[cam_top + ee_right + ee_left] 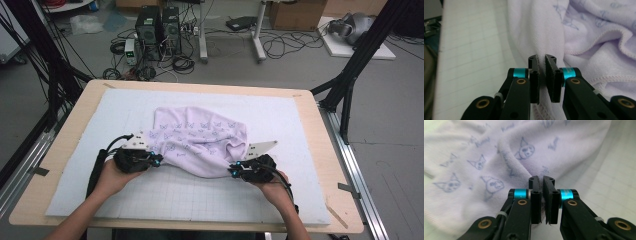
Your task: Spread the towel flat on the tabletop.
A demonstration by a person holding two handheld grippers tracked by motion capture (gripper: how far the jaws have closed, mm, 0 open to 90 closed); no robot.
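1. The counter (pixel 70 145) carries a pale gridded mat (pixel 280 120), and the lilac towel (pixel 200 140) with a printed cat-face pattern lies bunched near its middle, toward the person's side.
2. The towel looks like soft, light terry cloth: limp, likely to sag and drape when lifted, not fragile, with pile that should resist slipping.
3. Its stitched hem (pixel 599 53) is probably the firmest place to hold; corners would spread it best.
4. The left hand-held gripper (pixel 542 195) has its jaws pressed together on a fold at the towel's left edge.
5. The right hand-held gripper (pixel 542 75) pinches the hemmed edge on the right side.
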